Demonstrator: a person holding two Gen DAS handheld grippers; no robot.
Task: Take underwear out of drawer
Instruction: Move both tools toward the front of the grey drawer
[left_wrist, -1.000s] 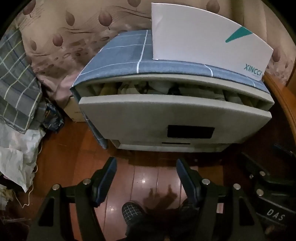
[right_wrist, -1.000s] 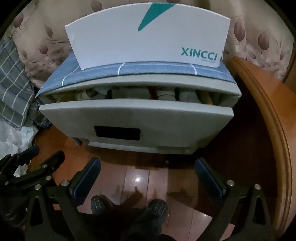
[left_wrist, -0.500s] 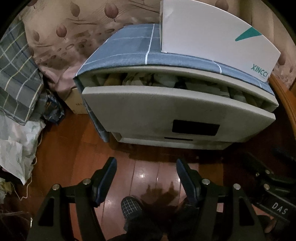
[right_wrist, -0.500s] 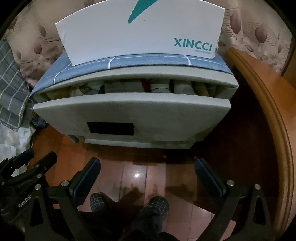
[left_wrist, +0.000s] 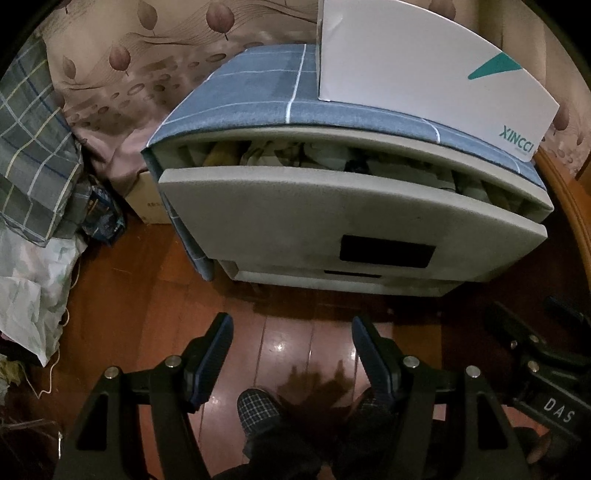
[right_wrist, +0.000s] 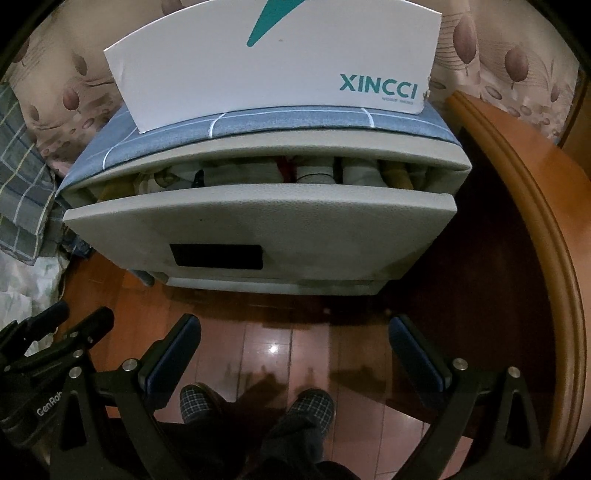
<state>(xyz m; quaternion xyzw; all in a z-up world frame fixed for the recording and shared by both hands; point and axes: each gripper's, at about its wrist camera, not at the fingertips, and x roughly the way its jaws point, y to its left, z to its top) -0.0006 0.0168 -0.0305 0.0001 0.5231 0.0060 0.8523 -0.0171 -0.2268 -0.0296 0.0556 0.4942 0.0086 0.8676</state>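
Left wrist view first, reading everything off the drawer (left_wrist: 332, 218) as my landmark: to its left lies a plaid blanket (left_wrist: 29, 155) with a white plastic bag (left_wrist: 33, 291) below it on the wooden floor (left_wrist: 147, 295), and a cardboard carton (left_wrist: 144, 199) sits tucked just beside the drawer's left corner. That drawer is pulled only a little way out of the grey cabinet, under a blue checked cloth top (left_wrist: 258, 96), and the underwear (left_wrist: 280, 155) is packed in the narrow gap behind the drawer front, light and dark pieces bunched together. On the cloth top, toward the right, stands a white XINCCI box (left_wrist: 424, 74). My left gripper (left_wrist: 291, 332) hangs below the drawer over bare floor, jaws spread wide and empty. Right wrist view shows my right gripper (right_wrist: 295, 332) likewise below the drawer front, jaws wide apart with nothing between them, my checked slippers (right_wrist: 199, 402) underneath, and a curved wooden edge (right_wrist: 535, 206) to the drawer's right. My worry is that slot: I judge it tight, so wide jaws could catch on the drawer front or the frame above, or nudge the drawer shut. With the pieces crammed, one pinch might also drag several out, or slip off a loose fold.
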